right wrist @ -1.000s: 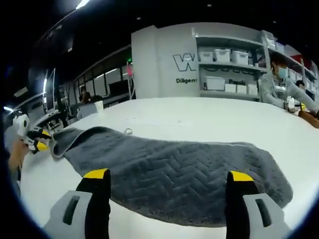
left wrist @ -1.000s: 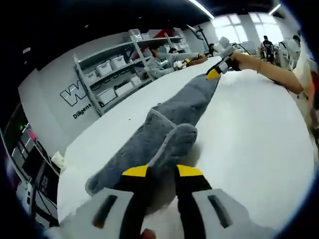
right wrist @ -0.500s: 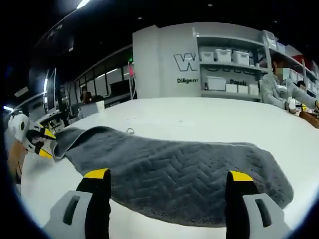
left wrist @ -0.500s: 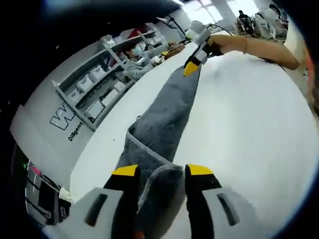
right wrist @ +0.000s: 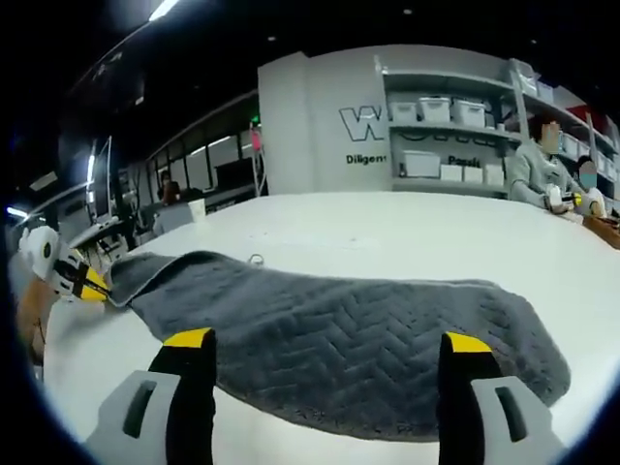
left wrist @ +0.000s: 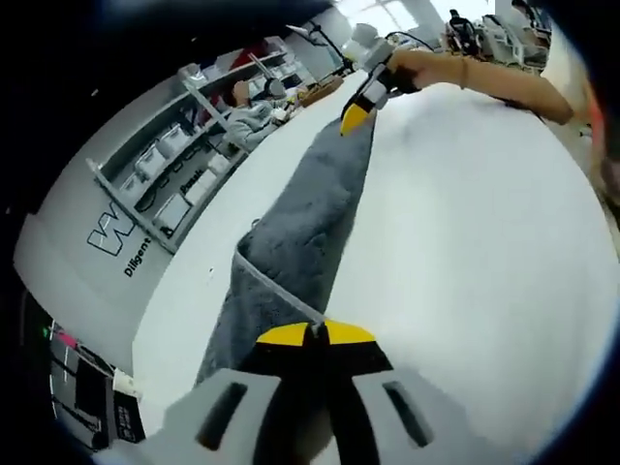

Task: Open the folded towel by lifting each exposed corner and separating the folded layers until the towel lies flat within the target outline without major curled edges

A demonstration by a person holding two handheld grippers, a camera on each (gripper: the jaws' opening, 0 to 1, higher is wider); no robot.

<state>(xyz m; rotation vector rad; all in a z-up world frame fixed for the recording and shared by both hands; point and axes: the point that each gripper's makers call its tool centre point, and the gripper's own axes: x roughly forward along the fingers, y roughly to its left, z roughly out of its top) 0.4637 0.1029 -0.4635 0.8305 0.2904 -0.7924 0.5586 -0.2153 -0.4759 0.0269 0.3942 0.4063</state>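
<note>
A grey towel (left wrist: 300,232) with a herringbone weave lies in a long strip on the white table (left wrist: 465,252). My left gripper (left wrist: 315,334) is shut on its near end, yellow tips pressed together over the hem. At the strip's far end is my right gripper (left wrist: 356,114), held by a person's hand. In the right gripper view the towel (right wrist: 339,339) spreads across the table, and my right gripper (right wrist: 327,341) stands open over its near edge, jaws wide apart. The left gripper (right wrist: 85,283) shows at the towel's far left corner.
Shelves with white bins (right wrist: 436,107) stand against a lettered wall (left wrist: 126,232). People sit at the table's far side (right wrist: 542,165). A paper cup (right wrist: 197,206) stands near the table's back edge. Bare table (right wrist: 407,232) lies beyond the towel.
My left gripper's jaws have closed from apart to shut on the towel's end, and that view has swung so the towel runs straighter. The right gripper has stayed open and still.
</note>
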